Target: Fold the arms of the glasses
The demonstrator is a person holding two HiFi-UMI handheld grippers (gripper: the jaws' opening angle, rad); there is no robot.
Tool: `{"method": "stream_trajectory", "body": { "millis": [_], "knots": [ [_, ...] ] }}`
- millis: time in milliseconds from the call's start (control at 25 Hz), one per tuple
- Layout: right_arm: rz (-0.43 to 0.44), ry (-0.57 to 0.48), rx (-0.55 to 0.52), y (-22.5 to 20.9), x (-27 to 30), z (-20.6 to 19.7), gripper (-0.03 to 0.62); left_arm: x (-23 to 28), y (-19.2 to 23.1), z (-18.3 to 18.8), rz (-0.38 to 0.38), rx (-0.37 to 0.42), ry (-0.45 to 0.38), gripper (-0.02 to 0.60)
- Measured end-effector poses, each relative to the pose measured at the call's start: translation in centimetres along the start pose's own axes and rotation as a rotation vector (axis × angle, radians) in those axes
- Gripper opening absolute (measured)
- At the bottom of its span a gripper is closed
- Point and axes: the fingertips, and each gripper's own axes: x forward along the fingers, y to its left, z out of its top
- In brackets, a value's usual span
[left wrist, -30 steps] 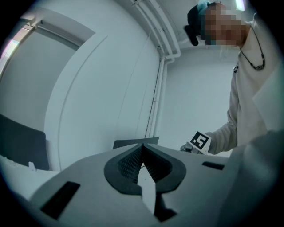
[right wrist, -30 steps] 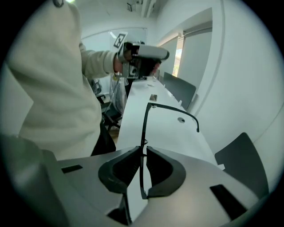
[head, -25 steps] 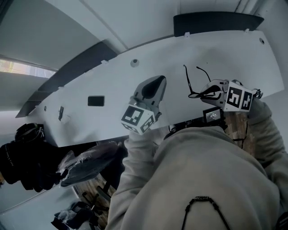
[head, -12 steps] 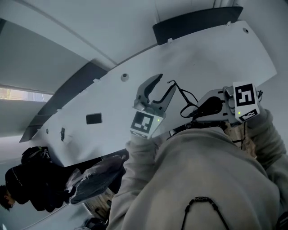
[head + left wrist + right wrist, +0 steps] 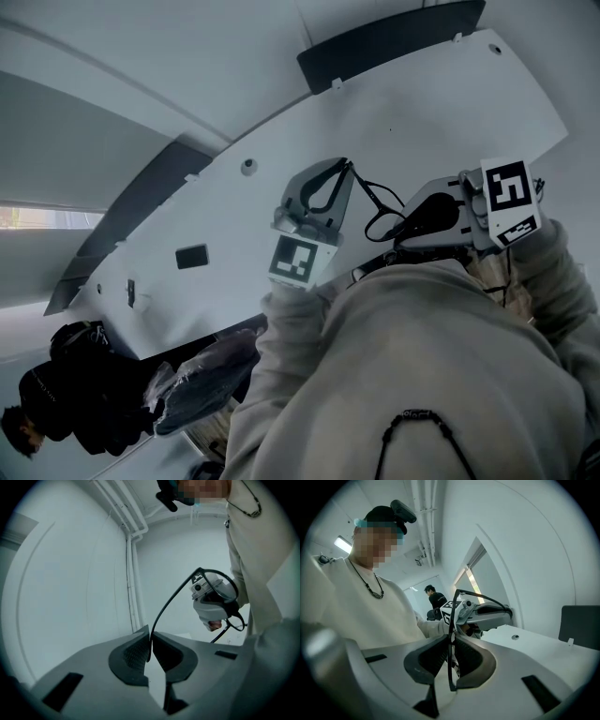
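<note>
The thin black wire-framed glasses (image 5: 375, 199) hang in the air over the white table (image 5: 441, 103), held between both grippers. My right gripper (image 5: 403, 227) is shut on the front frame; in the right gripper view the rim (image 5: 451, 667) stands upright between its pads. My left gripper (image 5: 343, 169) has just been closing and now pinches the tip of one arm. In the left gripper view that arm (image 5: 171, 603) curves up from the shut jaws (image 5: 150, 638) toward the lenses (image 5: 220, 587) and the right gripper (image 5: 212, 611).
A dark panel (image 5: 394, 37) stands behind the table's far edge. A small black rectangle (image 5: 191, 255) lies on the table. Below its near edge are a bag in plastic wrap (image 5: 202, 384) and a person in black (image 5: 66, 403).
The left gripper moved right to the glasses, stood open around the arm, and now is shut on it. The right gripper rose with the glasses and turned.
</note>
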Motion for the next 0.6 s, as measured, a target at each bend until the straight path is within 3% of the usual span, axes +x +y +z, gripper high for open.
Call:
{"method": "stream_trajectory", "body": {
  "millis": [600],
  "knots": [
    [-0.076, -0.038, -0.096, -0.5, 1.0, 1.4, 0.061, -1.7, -1.3, 0.5, -0.059, -0.14, -0.044, 0.017]
  ]
}}
